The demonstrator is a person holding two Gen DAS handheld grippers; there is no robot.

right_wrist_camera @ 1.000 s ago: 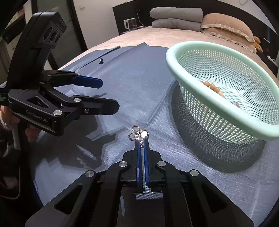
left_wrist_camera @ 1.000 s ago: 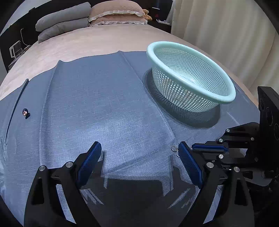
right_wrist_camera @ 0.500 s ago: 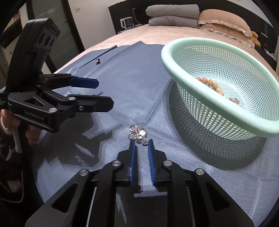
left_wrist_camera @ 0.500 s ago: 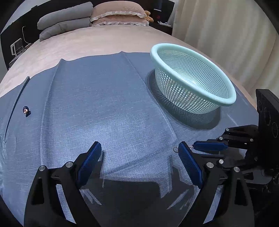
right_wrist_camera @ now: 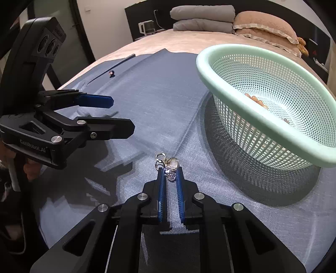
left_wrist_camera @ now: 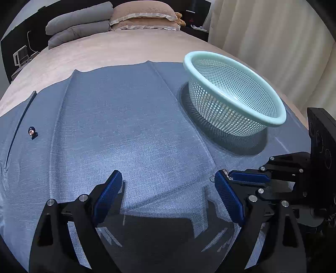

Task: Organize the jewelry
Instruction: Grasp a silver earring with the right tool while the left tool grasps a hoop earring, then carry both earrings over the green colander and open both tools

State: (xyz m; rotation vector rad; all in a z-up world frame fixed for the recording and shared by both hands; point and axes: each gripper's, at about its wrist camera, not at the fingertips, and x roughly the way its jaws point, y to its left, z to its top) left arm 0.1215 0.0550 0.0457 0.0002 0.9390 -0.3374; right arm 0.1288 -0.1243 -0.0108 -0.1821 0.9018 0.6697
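Observation:
A small silver jewelry cluster with rings and a pale stone (right_wrist_camera: 169, 166) lies on the blue cloth (right_wrist_camera: 159, 100), between the tips of my right gripper (right_wrist_camera: 169, 172). The right jaws stand a little apart around it, not clamped. My left gripper (left_wrist_camera: 168, 184) is wide open and empty, low over the cloth; it also shows in the right wrist view (right_wrist_camera: 117, 114). A mint green mesh basket (left_wrist_camera: 233, 94) stands to the right, with beads (right_wrist_camera: 255, 99) inside. A small dark stud (left_wrist_camera: 31, 131) lies far left on the cloth.
The blue cloth covers a beige bed (left_wrist_camera: 105, 46) with pillows (left_wrist_camera: 145, 14) at the far end. A curtain (left_wrist_camera: 273, 42) hangs on the right. The right gripper's body (left_wrist_camera: 294, 180) sits close beside my left gripper's right finger.
My right gripper went from shut on the jewelry cluster to slightly open around it. The cluster now rests on the cloth. Both views shifted slightly.

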